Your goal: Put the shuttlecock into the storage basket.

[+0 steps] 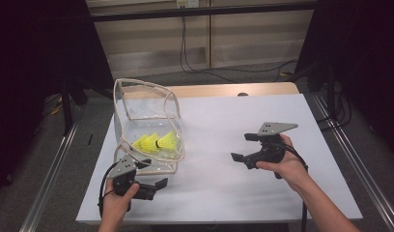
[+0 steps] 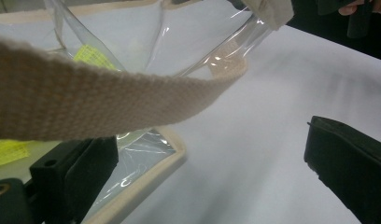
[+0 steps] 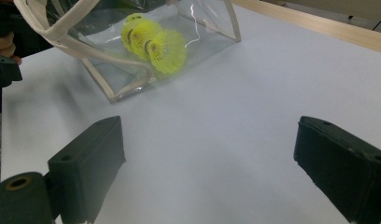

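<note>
In the high view, the clear bag (image 1: 147,123) stood at the table's (image 1: 224,193) left side holding yellow shuttlecocks (image 1: 159,142). The left gripper (image 1: 149,185) sat just at the bag's near corner, at its six o'clock; the right gripper (image 1: 243,147) was well apart, at three o'clock.

In the left gripper view, the bag's webbing strap (image 2: 100,100) crossed just ahead of fingers standing apart.

In the right gripper view, the bag lay toward eleven o'clock, fingers spread wide and empty.
</note>
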Demonstrator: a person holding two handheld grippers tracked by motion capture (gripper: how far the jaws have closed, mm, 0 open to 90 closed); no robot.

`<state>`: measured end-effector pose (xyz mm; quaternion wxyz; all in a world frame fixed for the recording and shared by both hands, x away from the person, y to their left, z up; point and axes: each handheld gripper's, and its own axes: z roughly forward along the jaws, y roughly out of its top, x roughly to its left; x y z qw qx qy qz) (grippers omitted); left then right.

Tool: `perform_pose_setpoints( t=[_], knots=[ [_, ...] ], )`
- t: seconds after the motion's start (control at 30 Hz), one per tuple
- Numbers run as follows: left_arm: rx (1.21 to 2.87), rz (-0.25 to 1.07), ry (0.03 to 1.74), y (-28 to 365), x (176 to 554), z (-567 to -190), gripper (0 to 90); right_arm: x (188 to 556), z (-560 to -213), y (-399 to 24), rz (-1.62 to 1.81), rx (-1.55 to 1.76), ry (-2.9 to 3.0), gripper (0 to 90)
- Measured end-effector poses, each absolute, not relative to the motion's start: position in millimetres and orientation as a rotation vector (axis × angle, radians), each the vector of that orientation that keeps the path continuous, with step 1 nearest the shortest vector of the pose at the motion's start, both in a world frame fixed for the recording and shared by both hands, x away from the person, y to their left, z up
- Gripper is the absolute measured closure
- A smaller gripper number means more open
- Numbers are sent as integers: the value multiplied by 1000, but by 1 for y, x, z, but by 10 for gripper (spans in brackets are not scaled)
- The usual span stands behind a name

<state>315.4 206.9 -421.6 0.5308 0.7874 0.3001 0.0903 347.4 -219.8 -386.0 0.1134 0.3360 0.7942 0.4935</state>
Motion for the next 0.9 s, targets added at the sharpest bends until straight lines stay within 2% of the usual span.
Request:
perform_pose_setpoints(
  t=[0.9],
  knots=[
    [1876, 222, 724, 207, 315, -421, 30, 336, -408, -252, 1427, 1049, 2288, 87]
  ],
)
